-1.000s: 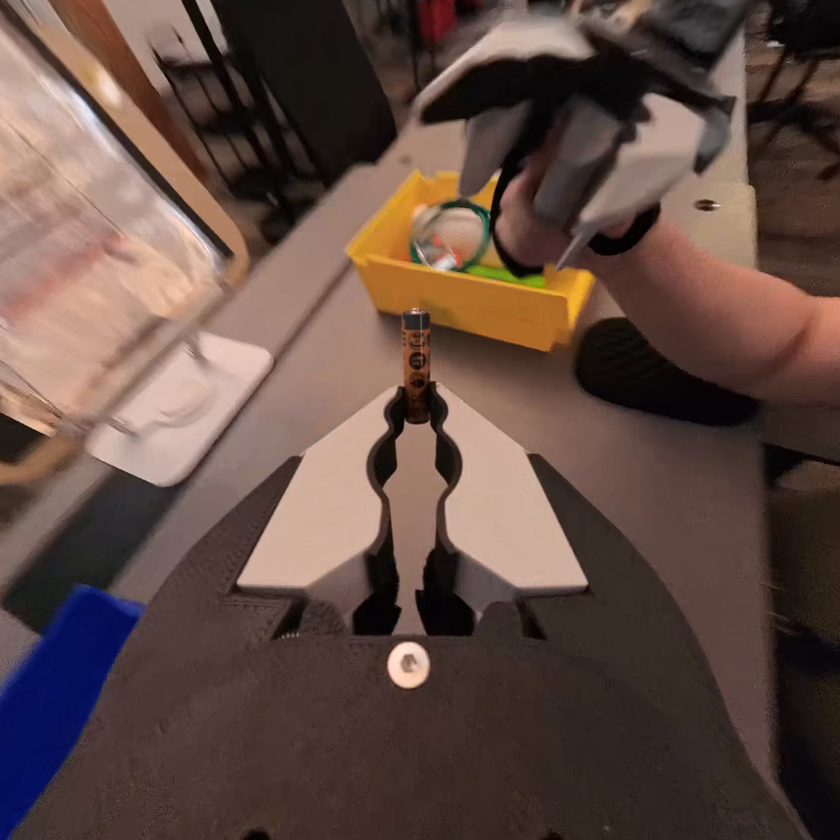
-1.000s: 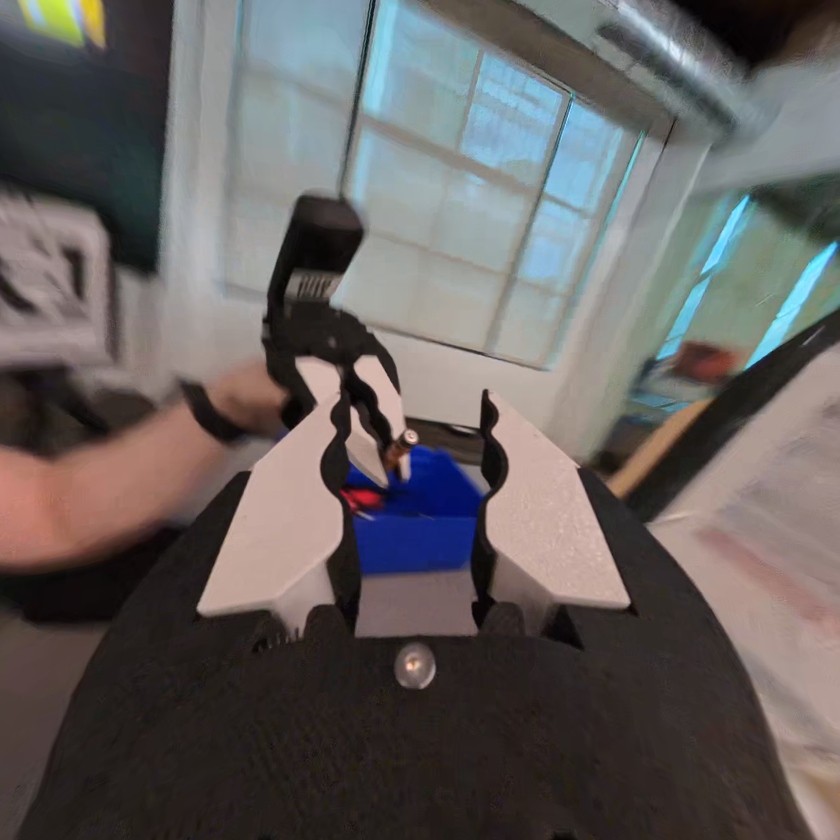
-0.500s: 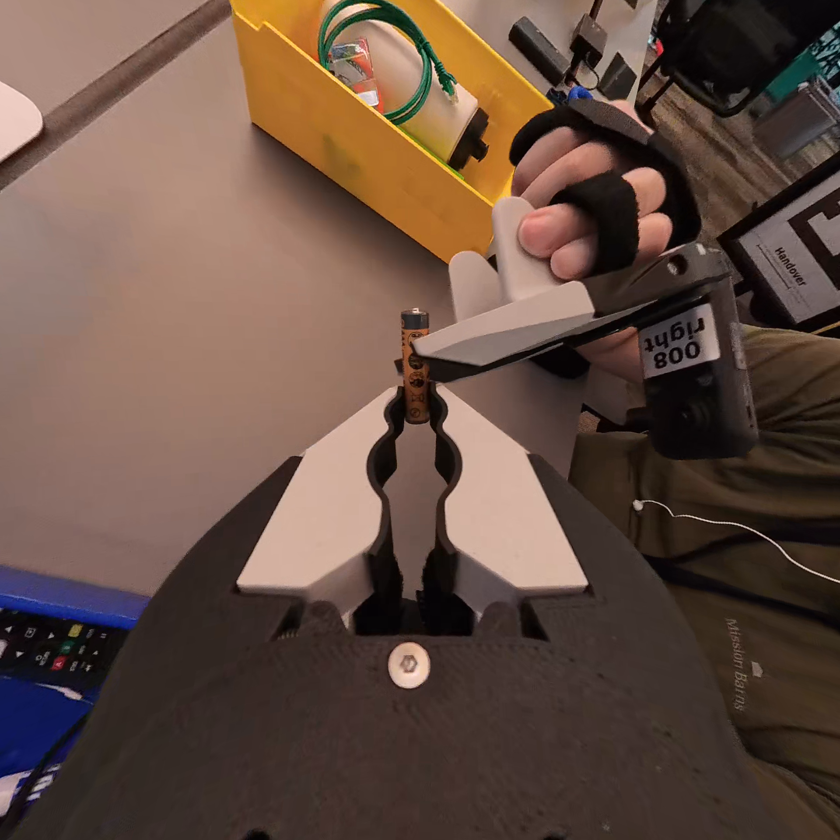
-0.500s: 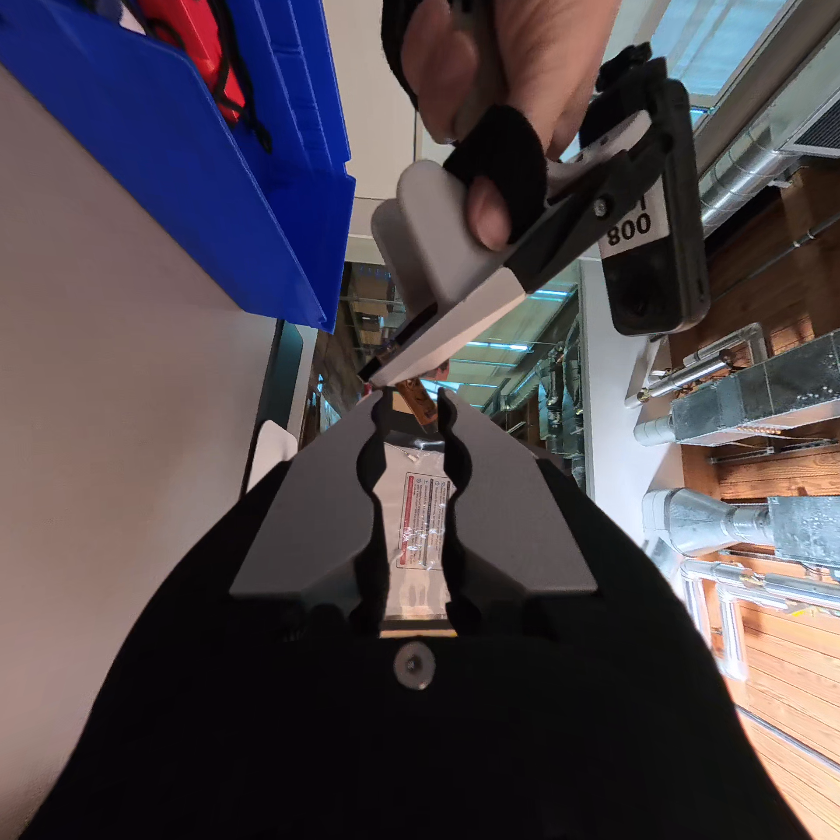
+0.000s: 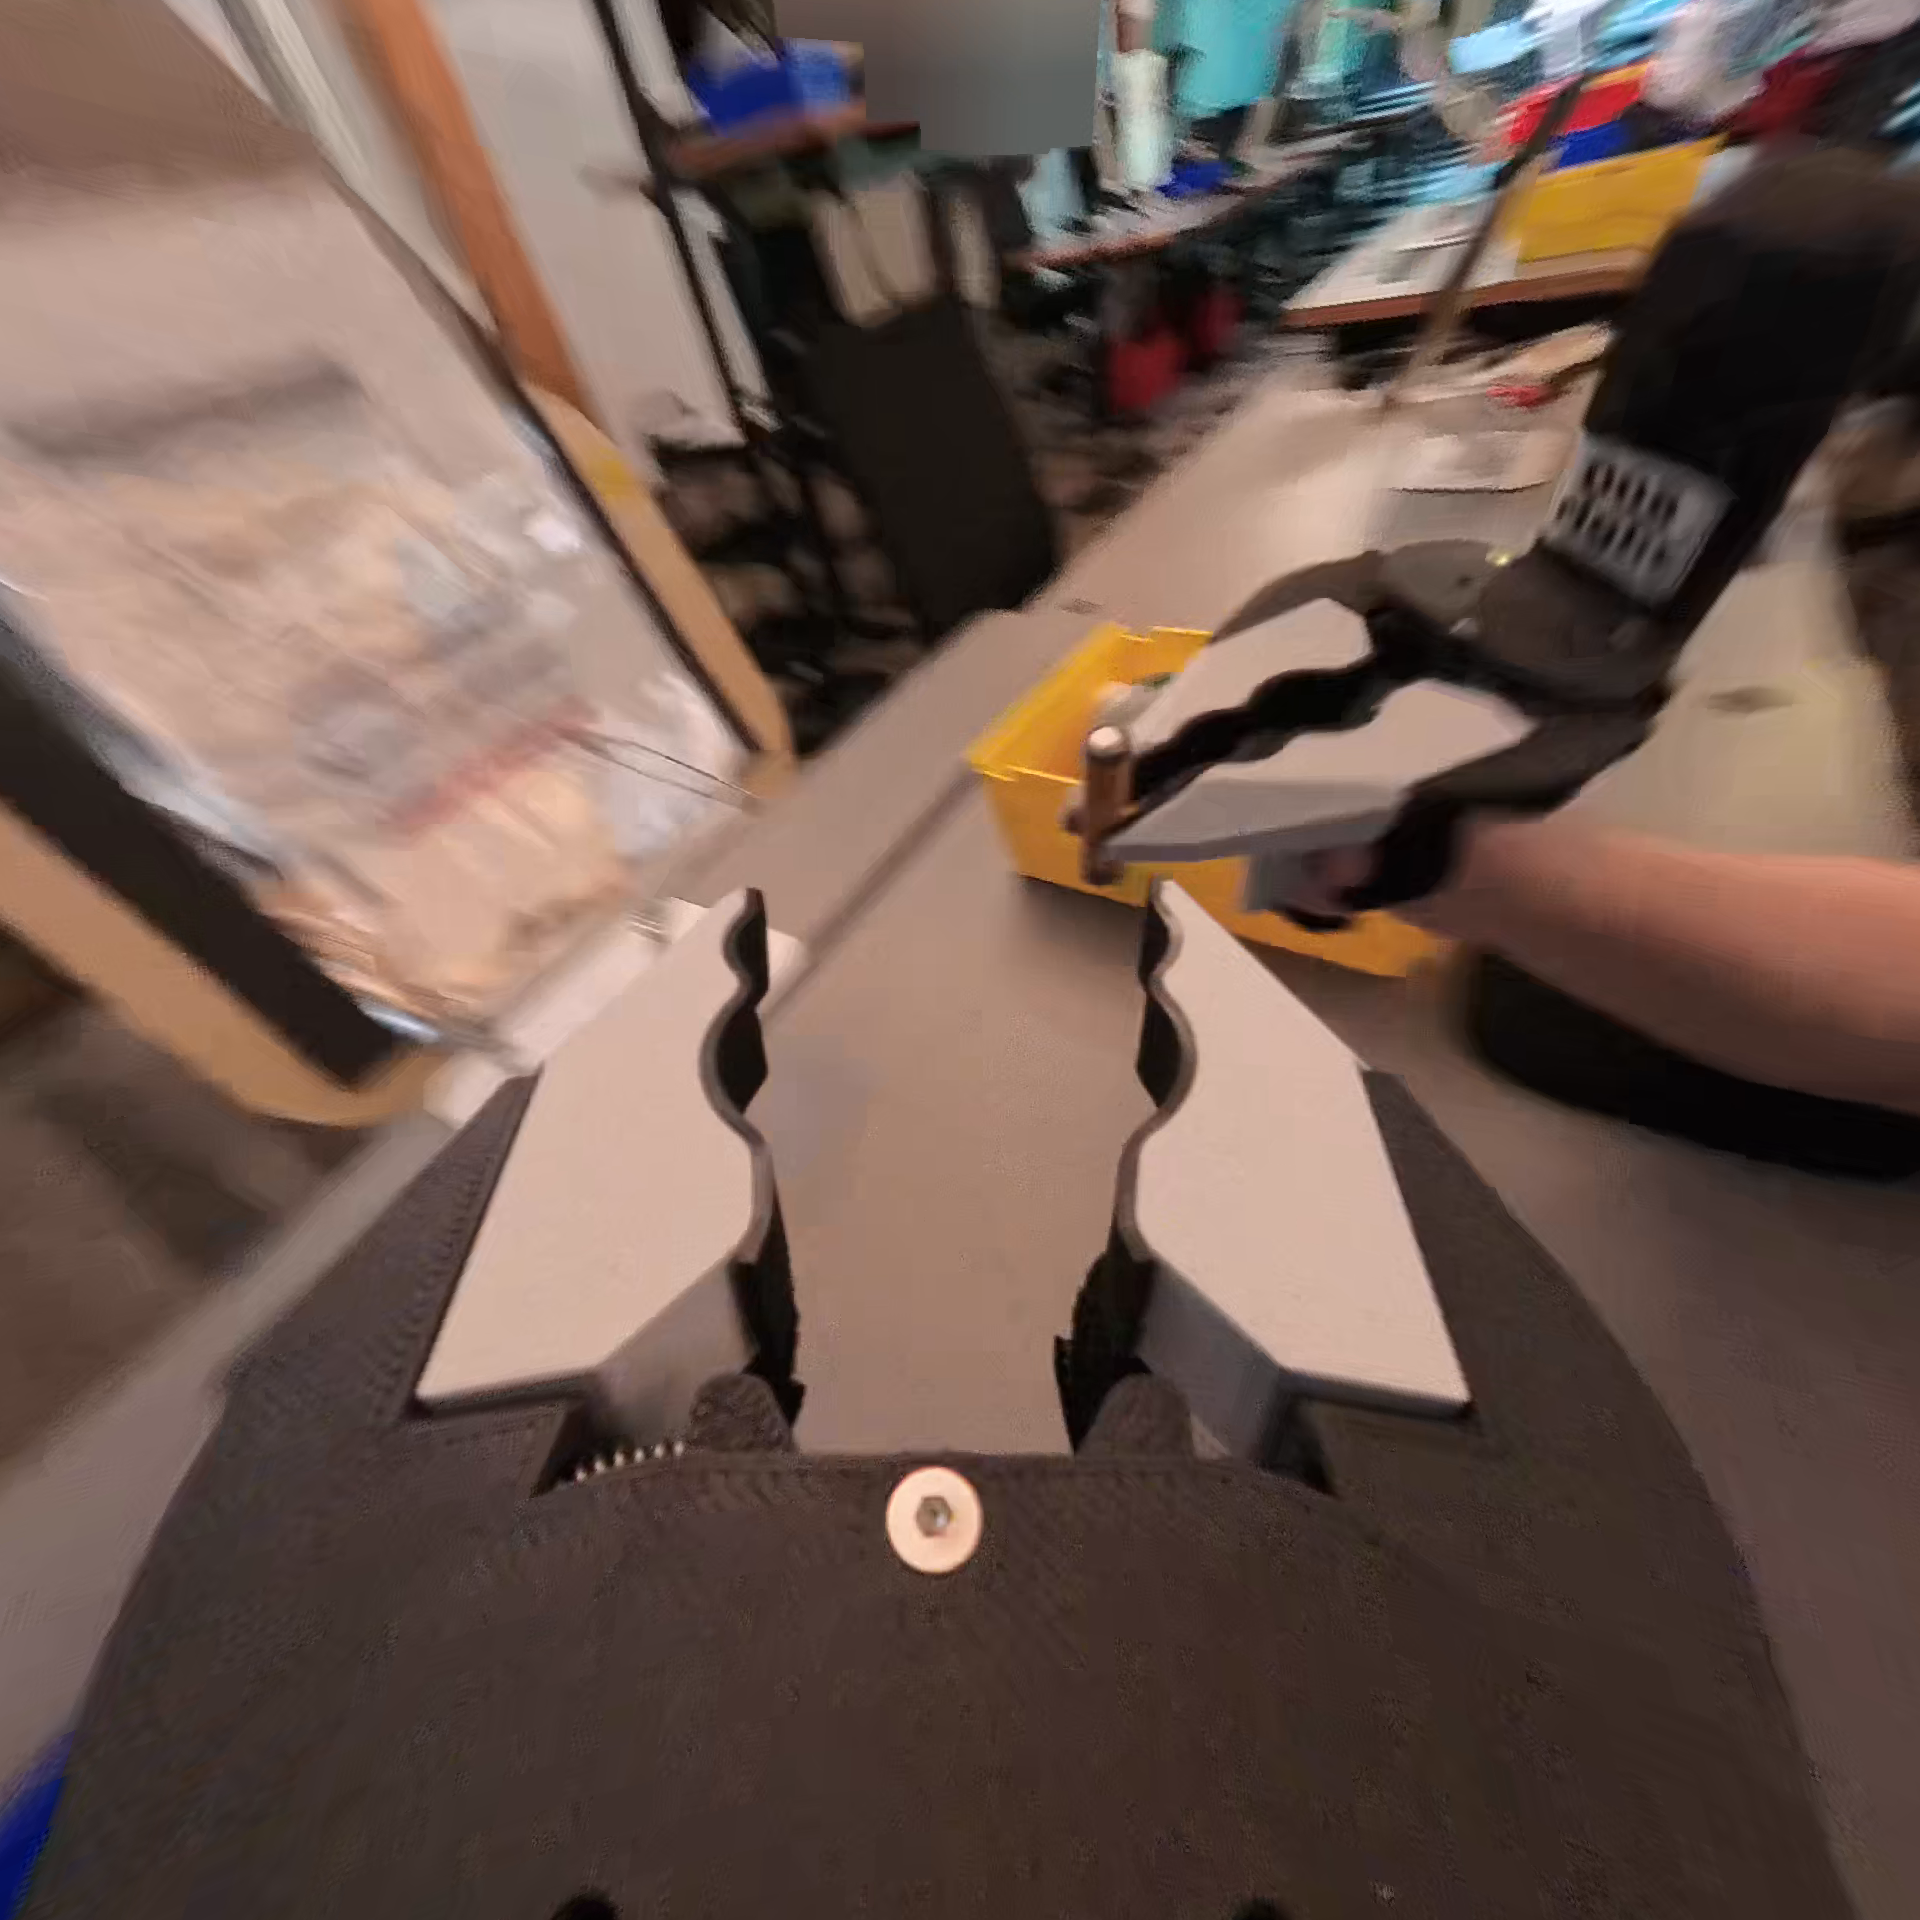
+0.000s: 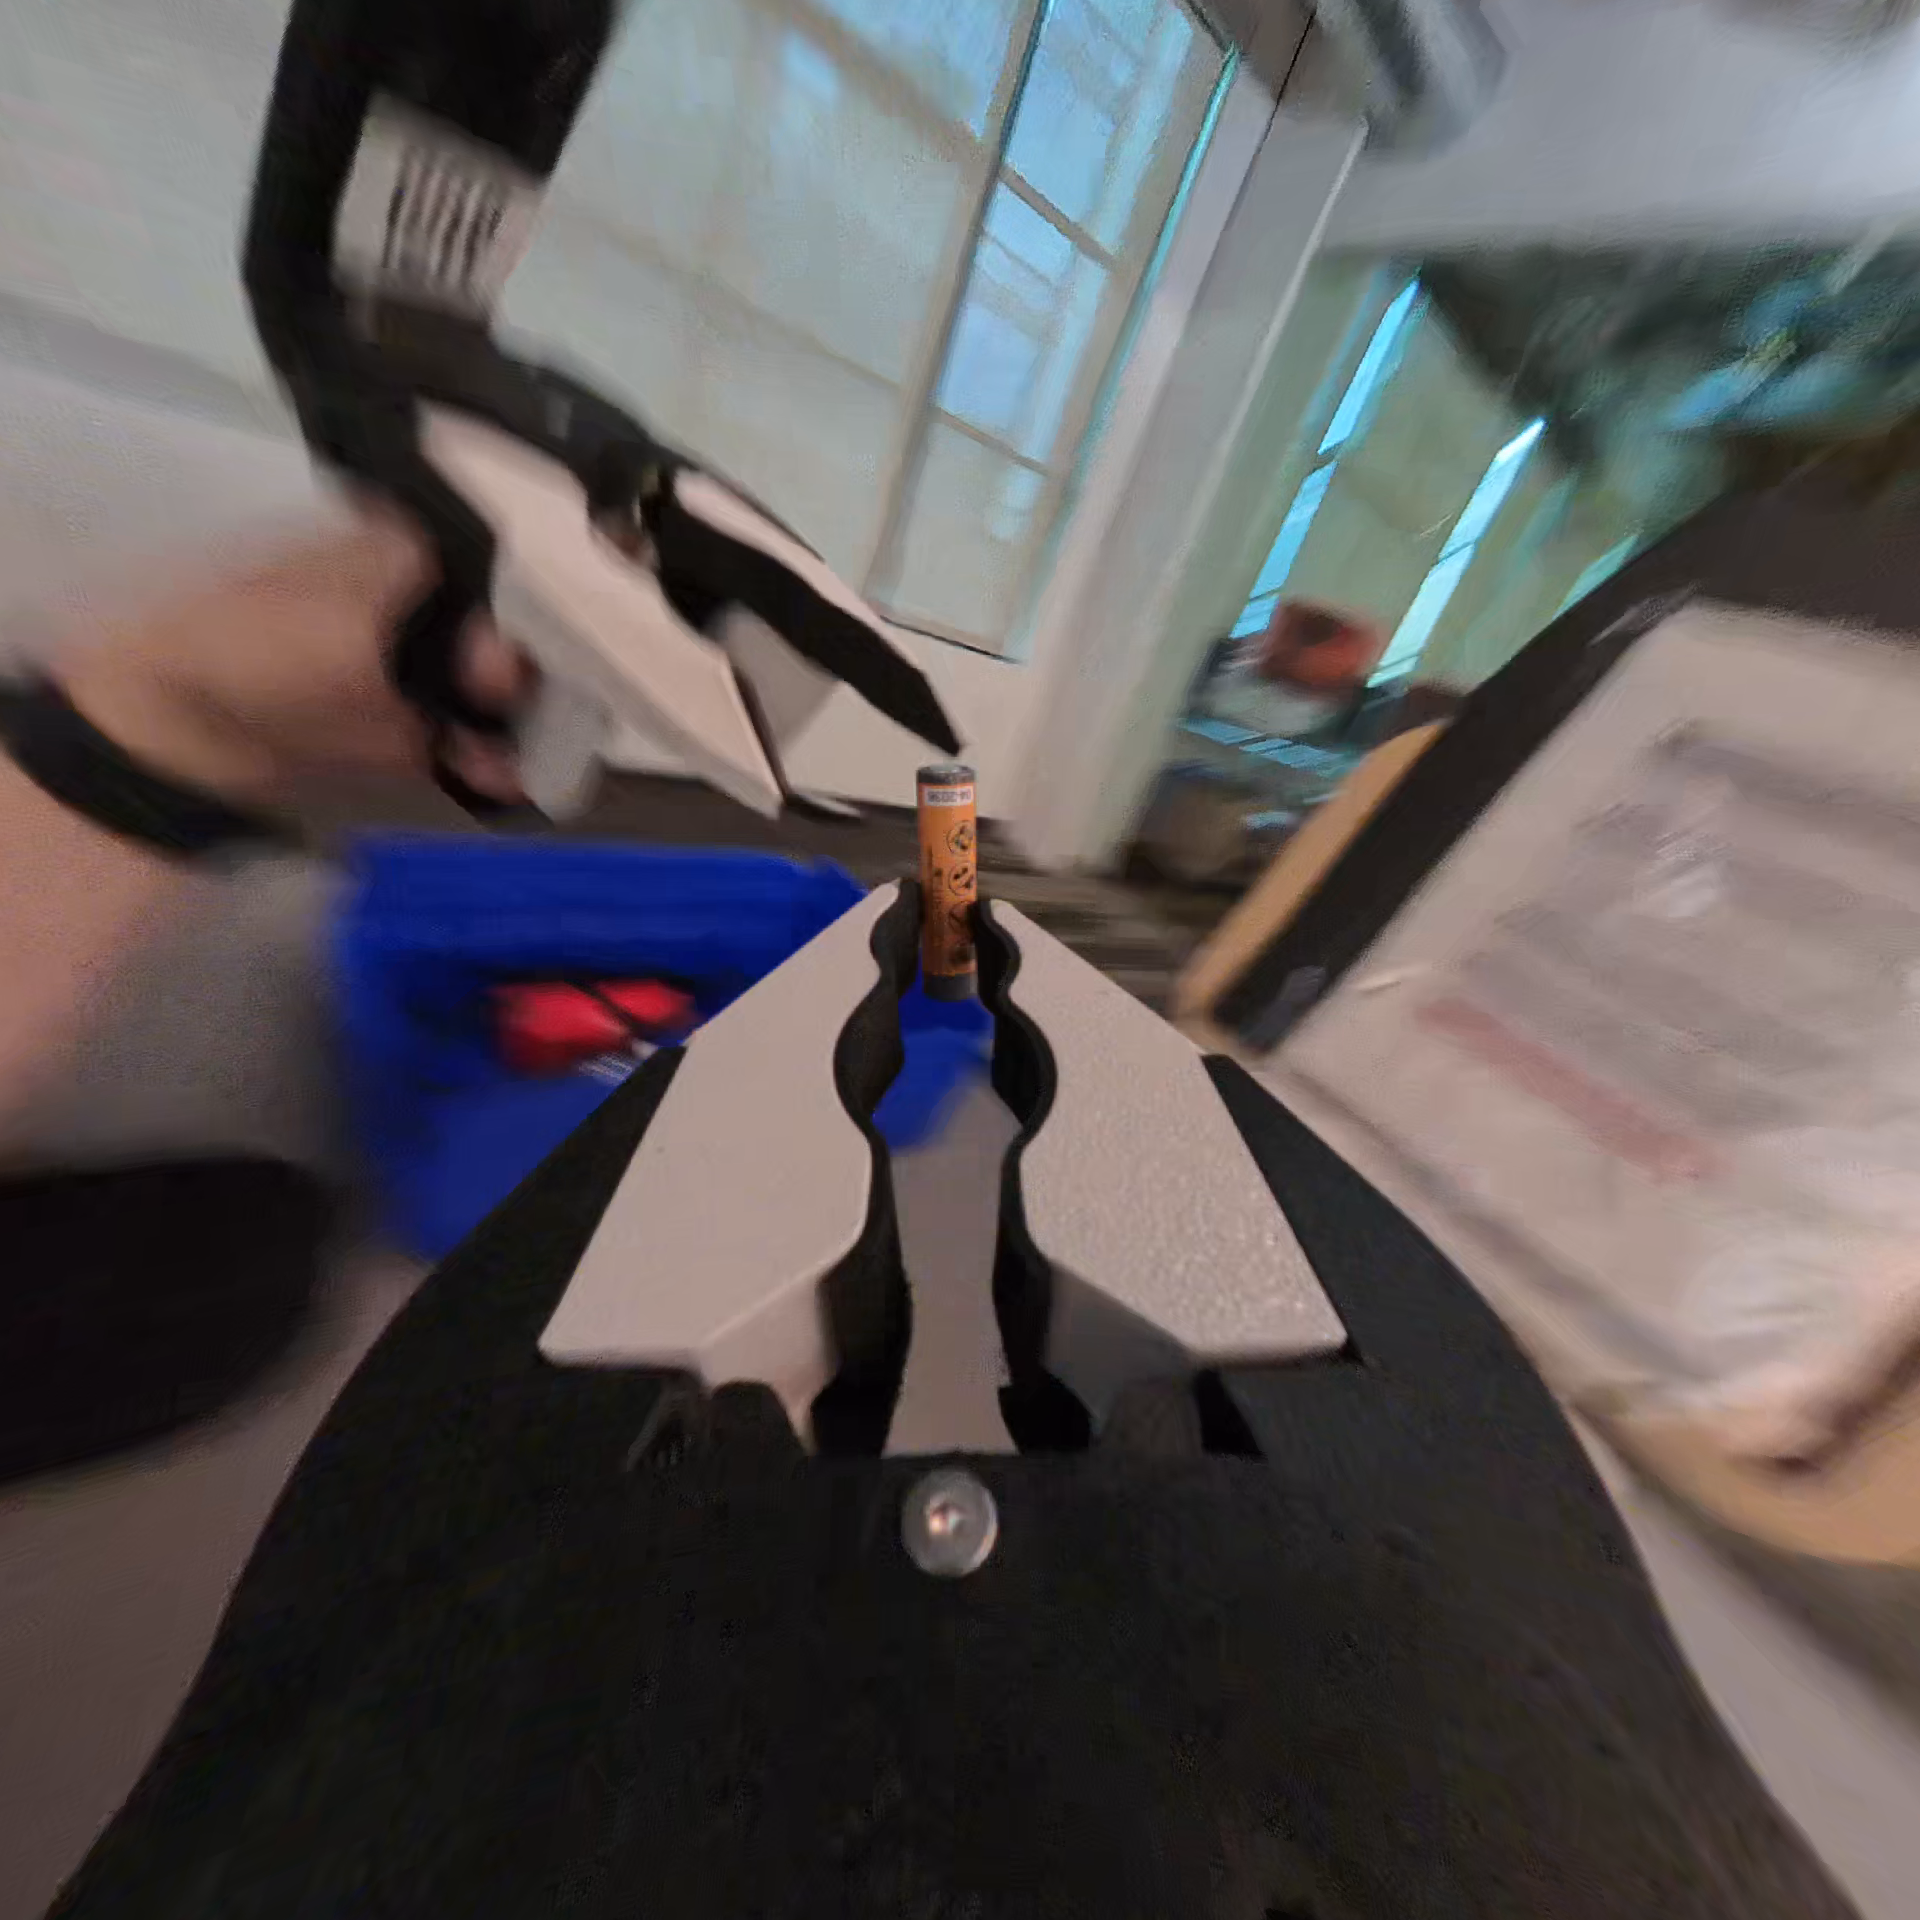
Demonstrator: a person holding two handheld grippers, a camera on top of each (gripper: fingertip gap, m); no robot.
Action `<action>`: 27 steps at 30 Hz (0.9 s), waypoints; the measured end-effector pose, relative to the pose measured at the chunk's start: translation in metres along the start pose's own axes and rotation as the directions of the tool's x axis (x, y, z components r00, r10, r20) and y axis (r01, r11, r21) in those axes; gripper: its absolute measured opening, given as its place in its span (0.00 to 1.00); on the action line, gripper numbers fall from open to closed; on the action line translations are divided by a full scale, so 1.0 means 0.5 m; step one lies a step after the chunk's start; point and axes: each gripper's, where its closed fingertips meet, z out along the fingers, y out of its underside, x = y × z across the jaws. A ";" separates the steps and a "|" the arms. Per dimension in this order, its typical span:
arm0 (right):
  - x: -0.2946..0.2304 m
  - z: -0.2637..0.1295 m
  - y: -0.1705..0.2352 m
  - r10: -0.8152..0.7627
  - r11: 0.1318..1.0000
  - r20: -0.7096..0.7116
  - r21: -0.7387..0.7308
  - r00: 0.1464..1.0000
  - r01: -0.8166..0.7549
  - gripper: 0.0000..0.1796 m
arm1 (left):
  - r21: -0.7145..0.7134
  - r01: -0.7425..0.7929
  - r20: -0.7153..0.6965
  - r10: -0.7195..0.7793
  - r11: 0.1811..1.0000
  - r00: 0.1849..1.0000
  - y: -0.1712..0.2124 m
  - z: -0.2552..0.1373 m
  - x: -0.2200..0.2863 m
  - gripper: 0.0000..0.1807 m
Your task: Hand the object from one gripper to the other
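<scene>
A small orange and black battery [image 6: 945, 883] stands upright, pinched at the tips of my right gripper [image 6: 945, 914], which is shut on it. In the left wrist view the same battery [image 5: 1099, 805] shows at the tip of the right gripper [image 5: 1117, 821], held up over the grey table [image 5: 935, 1091] in front of a yellow bin. My left gripper [image 5: 951, 914] is open and empty, its jaws wide apart. It also shows in the right wrist view [image 6: 862, 748], open, up and to the left of the battery and clear of it.
A yellow bin [image 5: 1049, 769] with items sits on the table behind the right gripper. A blue bin [image 6: 540, 977] holding a red item stands behind the left hand. A clear sign stand [image 5: 343, 727] is on the left. A black pad [image 5: 1662, 1091] lies under the right forearm.
The battery has passed from my left gripper to my right one. The left gripper has opened and drawn back; the right gripper has shut on the battery and the two have moved apart.
</scene>
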 end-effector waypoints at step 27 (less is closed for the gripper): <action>-0.010 -0.008 0.057 0.482 0.832 -0.002 -0.312 0.876 -0.459 0.05 | -0.256 -0.800 0.271 0.835 0.542 0.479 0.044 0.103 0.043 0.27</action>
